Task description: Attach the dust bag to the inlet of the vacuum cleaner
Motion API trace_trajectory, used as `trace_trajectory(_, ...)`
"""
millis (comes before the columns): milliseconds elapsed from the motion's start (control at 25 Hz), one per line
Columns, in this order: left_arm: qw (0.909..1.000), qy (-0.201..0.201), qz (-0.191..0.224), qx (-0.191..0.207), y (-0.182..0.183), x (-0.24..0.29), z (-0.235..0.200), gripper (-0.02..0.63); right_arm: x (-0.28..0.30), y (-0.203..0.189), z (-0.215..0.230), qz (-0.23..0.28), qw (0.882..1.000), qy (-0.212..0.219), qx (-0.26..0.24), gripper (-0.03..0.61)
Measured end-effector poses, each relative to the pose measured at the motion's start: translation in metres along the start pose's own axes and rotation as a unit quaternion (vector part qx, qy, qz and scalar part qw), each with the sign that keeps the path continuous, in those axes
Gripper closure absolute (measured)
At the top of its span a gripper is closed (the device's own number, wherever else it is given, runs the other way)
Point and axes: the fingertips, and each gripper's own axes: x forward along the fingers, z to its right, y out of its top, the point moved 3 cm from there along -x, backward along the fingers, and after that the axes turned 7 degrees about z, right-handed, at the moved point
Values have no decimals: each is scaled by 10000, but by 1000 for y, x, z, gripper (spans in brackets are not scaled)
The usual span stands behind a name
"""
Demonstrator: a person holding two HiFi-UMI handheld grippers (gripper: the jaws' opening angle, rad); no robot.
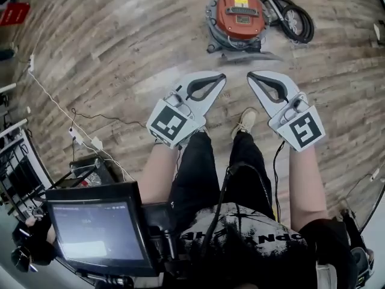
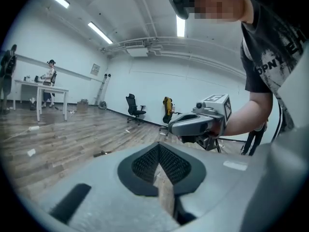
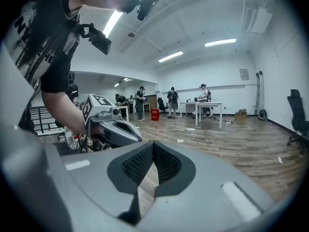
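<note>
A red vacuum cleaner [image 1: 240, 14] with a grey base stands on the wooden floor ahead of me, its black hose [image 1: 296, 18] coiled to its right. No dust bag shows in any view. My left gripper [image 1: 221, 77] and right gripper [image 1: 251, 76] are held up side by side in front of my body, tips toward the vacuum and well short of it. Both are shut with nothing between the pads. The left gripper view looks over closed jaws [image 2: 158, 148] at the right gripper [image 2: 200, 122]. The right gripper view looks over closed jaws [image 3: 153, 146] at the left gripper [image 3: 108, 127].
A monitor [image 1: 96, 230] on a cart stands at my lower left, and a white cable with a power strip [image 1: 78, 137] runs across the floor there. A red box [image 1: 15, 12] lies far left. Tables [image 2: 41, 88], office chairs [image 2: 135, 108] and people [image 3: 203, 98] stand around the room.
</note>
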Motion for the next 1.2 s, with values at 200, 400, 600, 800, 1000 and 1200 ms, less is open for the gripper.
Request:
trace_trajectory(200,9996,277,36,19,78,-19,2,612,15,73,-2,15,9997,236,-74,574)
trace_trajectory(400,9989,251,312,236,137,-27,17,613,2,120,-7,-251,9987,256,-363,574)
trace_trajectory(600,9970,369,472,487,188,-49,30,612,0,169,-28,201,9978,386,-502,574)
trace_trajectory(800,9955,338,656,597,221,-83,45,614,-2,197,-49,190,9986,358,-342,572)
trace_trajectory(1000,9922,530,834,765,240,-126,45,614,11,223,-68,487,9976,347,-346,572)
trace_trajectory(1200,9896,562,1044,817,252,-150,48,614,22,237,-91,622,9924,275,-1024,572)
